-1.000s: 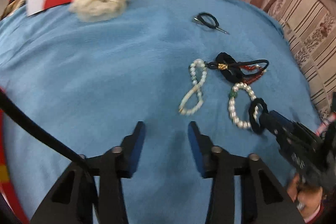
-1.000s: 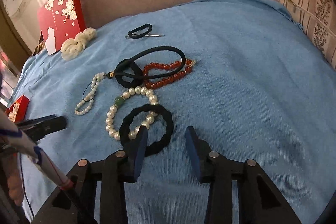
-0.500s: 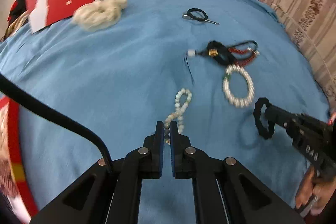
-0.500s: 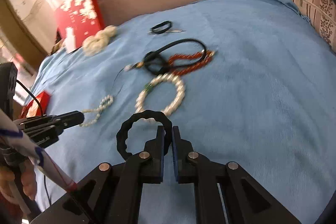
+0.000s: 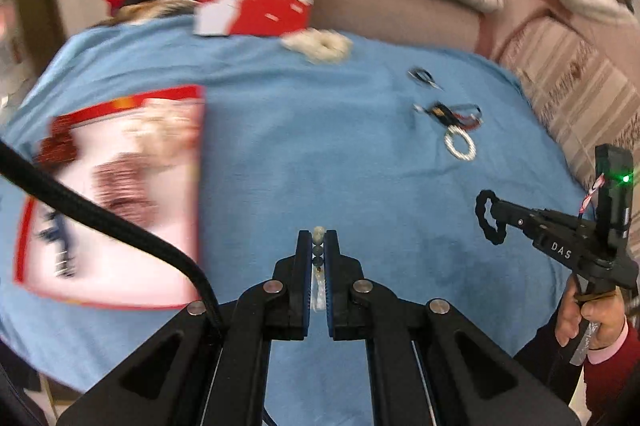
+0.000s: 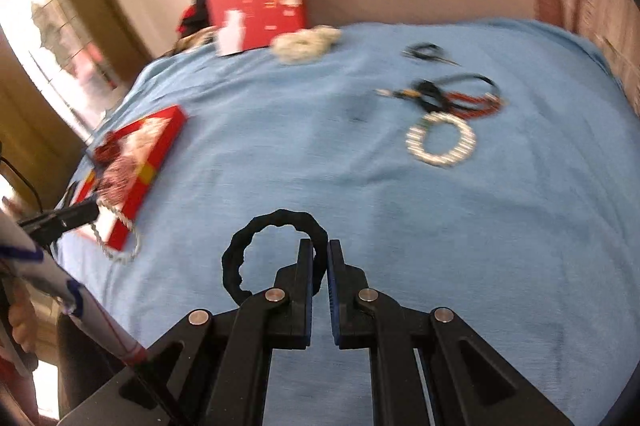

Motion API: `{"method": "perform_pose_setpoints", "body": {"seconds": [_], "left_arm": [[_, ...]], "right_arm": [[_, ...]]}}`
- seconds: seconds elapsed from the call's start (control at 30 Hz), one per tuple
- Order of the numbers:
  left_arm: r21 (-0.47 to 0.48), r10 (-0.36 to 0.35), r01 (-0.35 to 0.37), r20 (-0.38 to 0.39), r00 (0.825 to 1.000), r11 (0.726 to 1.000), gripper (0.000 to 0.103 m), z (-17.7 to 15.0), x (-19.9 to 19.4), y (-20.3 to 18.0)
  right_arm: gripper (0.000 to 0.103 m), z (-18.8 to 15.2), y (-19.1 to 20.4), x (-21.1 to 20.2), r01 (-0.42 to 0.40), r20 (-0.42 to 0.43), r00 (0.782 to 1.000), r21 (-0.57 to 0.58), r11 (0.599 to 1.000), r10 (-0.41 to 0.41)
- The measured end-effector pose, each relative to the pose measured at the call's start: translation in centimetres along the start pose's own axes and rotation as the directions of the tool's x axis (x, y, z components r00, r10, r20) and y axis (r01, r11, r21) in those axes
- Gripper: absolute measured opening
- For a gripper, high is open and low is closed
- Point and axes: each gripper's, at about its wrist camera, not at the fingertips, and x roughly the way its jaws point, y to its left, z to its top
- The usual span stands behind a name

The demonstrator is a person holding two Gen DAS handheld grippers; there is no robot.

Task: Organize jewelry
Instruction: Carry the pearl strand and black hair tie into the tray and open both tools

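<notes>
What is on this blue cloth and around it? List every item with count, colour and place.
blue cloth: 1, blue, spread over the sofa
open box: 1, red, cloth's left
upright box: 1, red and white, cloth's far edge
scrunchie: 1, cream, beside upright box
pearl bracelet: 1, white, cloth's right
red bead bracelet: 1, tangled with black cord
small hair tie: 1, black, far right
black hair band: 1, in right gripper
pale bead strand: 1, in left gripper
hand: 1, holding right gripper
</notes>
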Motion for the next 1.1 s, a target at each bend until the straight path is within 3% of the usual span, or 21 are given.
{"method": "perform_pose_setpoints", "body": {"seconds": [0.2,0.37,0.53,0.77,1.1], "left_arm": [[-0.099,0.087,-0.082,0.043,0.995,0.992,0.005,-0.3,-3.6,7.5],[-0.151,0.143,-0.142,-0.004,0.990,0.978,0.005,-0.9,-2.0,13.3],[-0.217,0.149,-0.159,-0.062,0.987,0.963,0.005,-1.9,0.6,17.7],[-0.269,0.178,-0.193,-0.078,0.981,0.944,0.005,-2.5,1.9,21.0],[-0.330,0.138,-0.151,-0.063,0.988,0.932,0.005,-3.3,1.2,22.6]], "right_arm": [[0.007,1.4,7.7,1.5,-0.079,-0.007,0.997,-0.117,0.990,0.079],[0.007,2.1,14.4,3.4,-0.121,-0.034,0.993,-0.218,0.968,0.116],[0.007,2.7,19.1,5.9,-0.139,-0.077,0.989,-0.282,0.949,0.122],[0.008,3.2,23.7,10.1,-0.182,-0.147,0.979,-0.316,0.931,0.142],[0.008,1.9,28.3,14.5,-0.171,-0.214,0.973,-0.408,0.897,0.088]]}}
